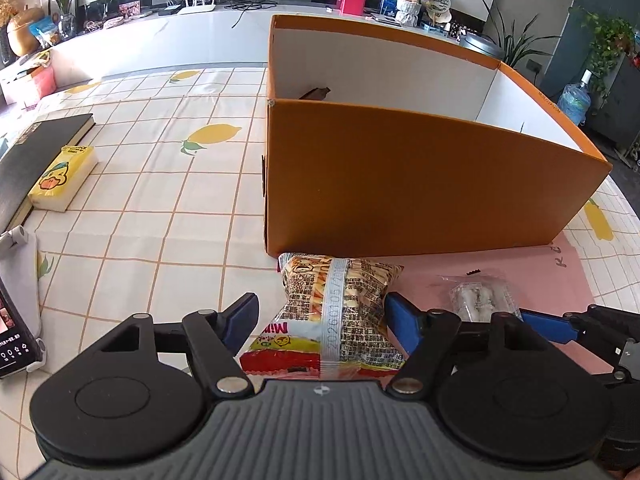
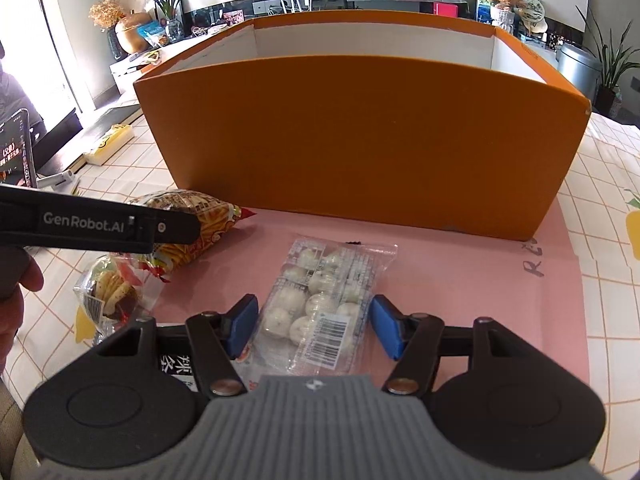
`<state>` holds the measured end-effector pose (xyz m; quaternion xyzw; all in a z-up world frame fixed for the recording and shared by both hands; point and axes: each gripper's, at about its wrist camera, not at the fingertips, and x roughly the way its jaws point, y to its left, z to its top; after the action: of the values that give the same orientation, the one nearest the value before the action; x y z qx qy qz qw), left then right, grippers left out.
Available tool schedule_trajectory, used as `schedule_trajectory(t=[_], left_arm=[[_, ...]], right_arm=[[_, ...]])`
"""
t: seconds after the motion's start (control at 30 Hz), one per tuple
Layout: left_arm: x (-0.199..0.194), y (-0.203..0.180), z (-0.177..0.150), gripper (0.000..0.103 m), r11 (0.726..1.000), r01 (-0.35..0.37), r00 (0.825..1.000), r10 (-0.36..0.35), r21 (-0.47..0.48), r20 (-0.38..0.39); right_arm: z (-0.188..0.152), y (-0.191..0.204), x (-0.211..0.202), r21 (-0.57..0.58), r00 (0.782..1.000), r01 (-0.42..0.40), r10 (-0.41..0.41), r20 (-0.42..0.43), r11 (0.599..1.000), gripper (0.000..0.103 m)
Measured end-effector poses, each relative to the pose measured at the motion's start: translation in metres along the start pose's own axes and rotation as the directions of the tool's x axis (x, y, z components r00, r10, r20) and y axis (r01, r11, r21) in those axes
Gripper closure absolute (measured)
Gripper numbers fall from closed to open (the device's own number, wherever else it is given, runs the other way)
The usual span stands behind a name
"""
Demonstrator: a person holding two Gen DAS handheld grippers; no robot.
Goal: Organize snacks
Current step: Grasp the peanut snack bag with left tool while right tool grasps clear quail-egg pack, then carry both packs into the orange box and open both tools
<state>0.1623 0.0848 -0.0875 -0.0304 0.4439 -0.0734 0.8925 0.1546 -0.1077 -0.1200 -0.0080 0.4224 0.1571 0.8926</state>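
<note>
Both grippers tilt down; left gripper (image 1: 320, 320) wide, astride chip bag (image 1: 340, 312), pads clear; right gripper (image 2: 312, 322) parted around bun pack (image 2: 320, 312), unpinched; box (image 1: 420, 176) contents mostly hidden

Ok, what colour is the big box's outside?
Orange outside, white inside; clearest in the right wrist view.

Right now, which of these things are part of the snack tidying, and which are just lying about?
Part of the job:
orange box
noodle snack bag
clear pack of white balls
cracker packet

Just lying about:
yellow tissue pack
black book
phone
</note>
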Motion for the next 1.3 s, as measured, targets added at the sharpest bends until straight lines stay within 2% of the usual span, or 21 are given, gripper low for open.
schedule_trajectory(t=[0.27, 0.43, 0.57, 0.87, 1.1, 1.3], left_arm=[[0.007, -0.008, 0.000, 0.026, 1.000, -0.024, 1.000, 0.024, 0.019, -0.009], [0.012, -0.014, -0.002, 0.038, 0.999, -0.036, 0.999, 0.037, 0.038, -0.027], [0.010, -0.018, -0.003, 0.049, 0.997, -0.054, 0.999, 0.054, 0.057, -0.004], [-0.022, -0.022, -0.005, 0.052, 0.994, -0.093, 0.992, 0.088, 0.051, 0.091], [-0.055, -0.024, -0.008, 0.052, 0.999, -0.037, 0.992, 0.037, -0.008, 0.123], [-0.078, -0.028, -0.003, 0.052, 0.998, 0.044, 0.992, -0.038, -0.049, 0.124]], right_arm=[[0.006, -0.001, 0.006, 0.012, 1.000, -0.015, 0.015, 0.002, 1.000, 0.038], [0.008, 0.001, 0.008, 0.001, 1.000, -0.008, 0.008, -0.001, 1.000, 0.038], [0.007, 0.002, 0.006, -0.025, 1.000, 0.010, -0.010, -0.001, 1.000, 0.045], [0.015, -0.014, -0.004, 0.073, 0.999, -0.040, 0.042, -0.014, 0.997, 0.050], [0.013, -0.020, -0.034, 0.076, 0.999, -0.046, 0.046, 0.003, 0.996, 0.050], [0.019, -0.025, -0.071, 0.076, 0.996, -0.081, 0.078, 0.039, 0.994, 0.050]])
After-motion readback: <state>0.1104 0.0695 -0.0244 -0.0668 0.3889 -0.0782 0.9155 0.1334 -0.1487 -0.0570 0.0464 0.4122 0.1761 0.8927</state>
